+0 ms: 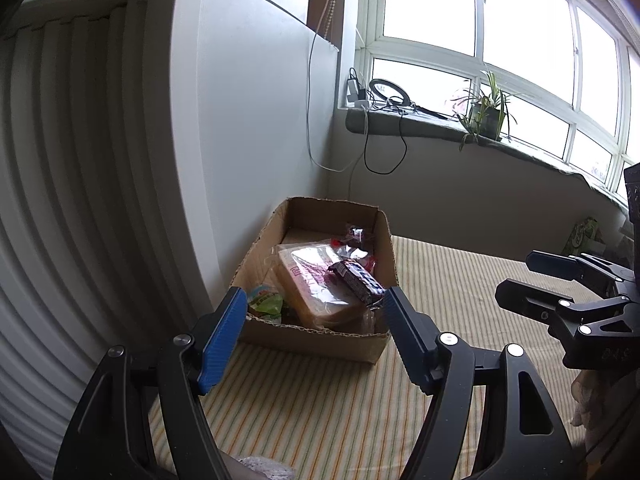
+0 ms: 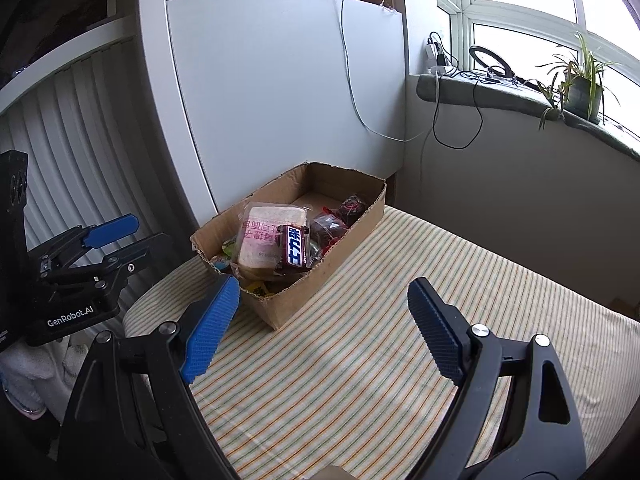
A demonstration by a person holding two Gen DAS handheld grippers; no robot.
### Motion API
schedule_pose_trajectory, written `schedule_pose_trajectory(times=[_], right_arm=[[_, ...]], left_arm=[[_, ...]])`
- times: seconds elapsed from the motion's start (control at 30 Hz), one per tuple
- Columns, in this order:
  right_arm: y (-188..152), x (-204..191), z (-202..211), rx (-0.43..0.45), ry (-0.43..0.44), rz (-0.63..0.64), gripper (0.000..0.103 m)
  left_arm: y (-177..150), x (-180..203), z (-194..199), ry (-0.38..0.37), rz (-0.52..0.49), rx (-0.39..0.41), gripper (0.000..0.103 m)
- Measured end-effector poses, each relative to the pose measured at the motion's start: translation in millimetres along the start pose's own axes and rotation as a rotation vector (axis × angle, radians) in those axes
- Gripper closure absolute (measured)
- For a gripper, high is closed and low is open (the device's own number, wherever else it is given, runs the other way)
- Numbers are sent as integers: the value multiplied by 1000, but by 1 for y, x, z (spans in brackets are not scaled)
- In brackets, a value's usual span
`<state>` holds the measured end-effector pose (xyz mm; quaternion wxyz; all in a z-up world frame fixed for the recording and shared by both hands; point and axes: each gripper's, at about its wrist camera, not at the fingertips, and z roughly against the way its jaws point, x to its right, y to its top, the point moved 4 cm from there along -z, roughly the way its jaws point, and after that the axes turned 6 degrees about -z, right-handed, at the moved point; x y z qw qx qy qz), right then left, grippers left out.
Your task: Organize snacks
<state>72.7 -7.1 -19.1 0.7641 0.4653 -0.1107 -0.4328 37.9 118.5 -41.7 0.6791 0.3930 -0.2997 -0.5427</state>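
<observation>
- Striped cloth (image 2: 360, 340) in pale yellow and green covered the surface, which filled the lower half of both views and ran back to a white wall and a grey window ledge.
- On that ledge, at the upper right of both views, stood a potted plant (image 1: 486, 114) and a ring-shaped lamp (image 2: 490, 62), with dark cables hanging down the wall below them.
- At the middle of each view a cardboard box (image 2: 352, 236), open at the top, sat on the cloth close against the white wall.
- Inside the box lay the snacks: a wrapped loaf of sliced bread (image 1: 316, 284), a dark chocolate bar (image 2: 295, 250) resting across its top, a green packet (image 1: 266, 302) at the near corner, and dark clear-wrapped sweets (image 2: 344, 216) toward the far end.
- The left hand-held gripper (image 1: 314, 308) hovered short of the box's near edge with its blue pads (image 1: 224, 336) spread apart and nothing between them.
- The right hand-held gripper (image 2: 324, 300) was held over the bare cloth, near the box's front corner, its jaws wide apart and empty too.
- Each tool showed at the edge of the other's view: the right one at the right side of the left wrist view, the left one at the left side of the right wrist view.
</observation>
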Motion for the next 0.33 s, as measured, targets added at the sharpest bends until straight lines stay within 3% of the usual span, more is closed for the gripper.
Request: schedule_pose_trajectory(times=[0.33], right_arm=[[-2, 4, 4, 2, -10, -7, 14]], left_arm=[[-5, -1, 2, -1, 14, -11, 32]])
